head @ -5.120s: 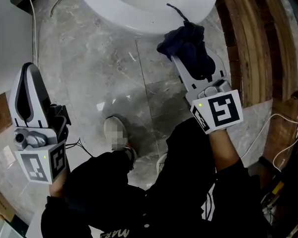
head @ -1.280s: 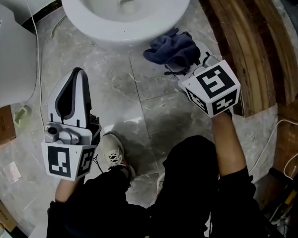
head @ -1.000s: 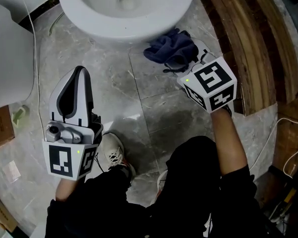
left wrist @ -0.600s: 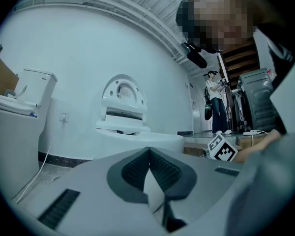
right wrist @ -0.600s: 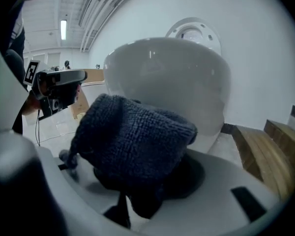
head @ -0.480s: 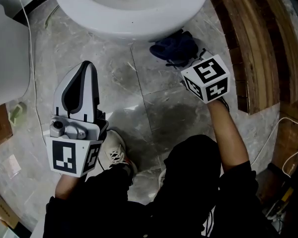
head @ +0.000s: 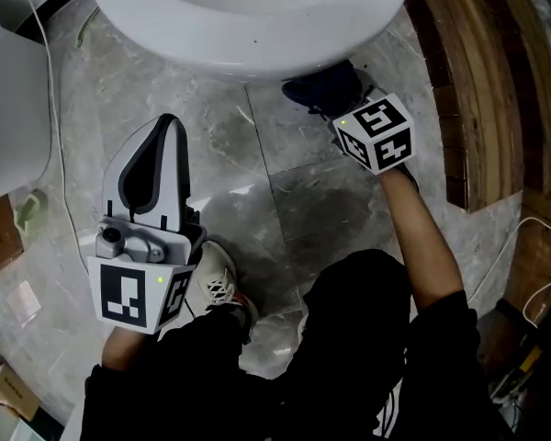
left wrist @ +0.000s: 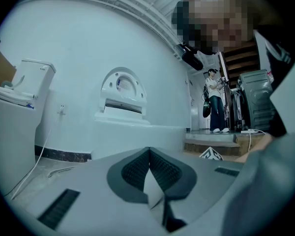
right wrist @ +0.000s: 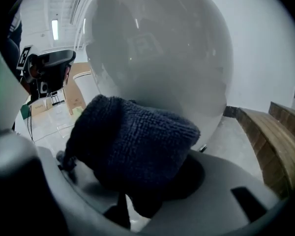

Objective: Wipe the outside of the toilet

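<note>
The white toilet bowl [head: 248, 26] fills the top of the head view, and its rounded outer wall [right wrist: 157, 48] looms in the right gripper view. My right gripper [head: 335, 99] is shut on a dark blue cloth [right wrist: 132, 146], whose bunched end [head: 323, 85] tucks under the bowl's front right edge, close against the porcelain. My left gripper [head: 161, 159] hangs over the floor left of the bowl, its jaws closed together on nothing [left wrist: 148, 168].
Grey marble floor [head: 257, 173] lies between the grippers. A curved wooden step [head: 473, 90] runs along the right. A white fixture [head: 9, 108] and a thin cable [head: 60, 173] stand at the left. The person's shoe [head: 219, 278] and dark trousers sit below.
My right gripper has carried the cloth forward and up under the bowl's front right edge. The view has shifted closer to the toilet. The left gripper has barely moved.
</note>
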{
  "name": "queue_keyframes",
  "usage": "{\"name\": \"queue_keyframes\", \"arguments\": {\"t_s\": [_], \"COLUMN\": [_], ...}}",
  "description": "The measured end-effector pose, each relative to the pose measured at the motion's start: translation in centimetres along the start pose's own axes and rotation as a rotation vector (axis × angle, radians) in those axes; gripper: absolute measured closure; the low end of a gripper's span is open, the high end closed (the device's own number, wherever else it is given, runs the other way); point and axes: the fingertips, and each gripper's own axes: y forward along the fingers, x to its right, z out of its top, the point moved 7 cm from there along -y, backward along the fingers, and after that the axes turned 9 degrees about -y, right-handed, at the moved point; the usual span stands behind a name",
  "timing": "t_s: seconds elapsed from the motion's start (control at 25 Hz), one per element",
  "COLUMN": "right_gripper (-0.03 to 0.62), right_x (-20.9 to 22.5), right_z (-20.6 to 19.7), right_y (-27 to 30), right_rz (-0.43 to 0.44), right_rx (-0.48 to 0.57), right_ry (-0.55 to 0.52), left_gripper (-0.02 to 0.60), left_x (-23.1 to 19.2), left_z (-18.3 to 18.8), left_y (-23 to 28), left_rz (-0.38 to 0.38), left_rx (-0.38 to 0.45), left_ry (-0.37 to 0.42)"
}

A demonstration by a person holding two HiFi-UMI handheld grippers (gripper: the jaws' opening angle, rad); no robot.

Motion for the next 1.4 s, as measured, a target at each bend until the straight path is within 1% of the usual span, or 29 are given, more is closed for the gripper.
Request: {"name": "queue_keyframes", "arguments": {"t_s": [0.08, 0.2, 0.36, 0.52, 0.68, 0.8, 0.88, 1.0, 1.12, 1.2, 1.4], "right_gripper": [0.444, 0.444, 0.444, 0.442, 0.442, 0.445, 0.447, 0.447, 0.447, 0.447, 0.447], "right_x": [0.2, 0.3, 0.2, -0.1, 0.6, 0.0, 0.1, 0.3, 0.0, -0.1, 0.1], "right_z": [-0.7, -2.1, -4.2, -6.1, -6.4, -6.5, -6.3, -4.2, -0.5, 2.1, 8.6], "right_y": [1.0, 2.7, 4.9, 6.5, 7.8, 6.8, 4.6, -0.3, -5.5, -8.4, -13.3], "right_rz": [0.000, -0.002, -0.005, -0.003, -0.003, 0.019, 0.014, -0.010, -0.022, -0.022, -0.003], "right_rx": [-0.014, -0.039, -0.084, -0.146, -0.203, -0.198, -0.173, -0.086, 0.019, 0.083, 0.260], "right_ry": [0.017, 0.036, 0.042, 0.077, 0.098, 0.108, 0.099, 0.038, -0.020, -0.046, -0.045], "left_gripper": [0.572, 0.572, 0.572, 0.572, 0.572, 0.572, 0.572, 0.572, 0.572, 0.572, 0.572], "left_x": [-0.6, -1.3, -1.8, -2.1, -2.5, -2.5, -2.3, -1.4, -0.5, 0.1, 1.6], "left_z": [-0.4, -1.1, -1.4, -1.3, -0.9, -0.9, -0.9, -0.6, -0.5, -0.5, 0.4], "left_y": [0.1, 0.2, -0.2, -0.4, -0.4, -1.1, -1.3, -1.2, -1.3, -1.5, -1.5], "left_rz": [0.012, 0.022, 0.028, 0.019, 0.017, 0.040, 0.050, 0.044, 0.042, 0.046, 0.034], "left_rx": [-0.016, -0.035, -0.037, -0.025, 0.008, -0.017, -0.024, -0.009, 0.001, -0.007, 0.027], "left_ry": [0.012, 0.000, -0.010, -0.035, -0.052, -0.033, -0.025, -0.030, -0.036, -0.022, -0.014]}}
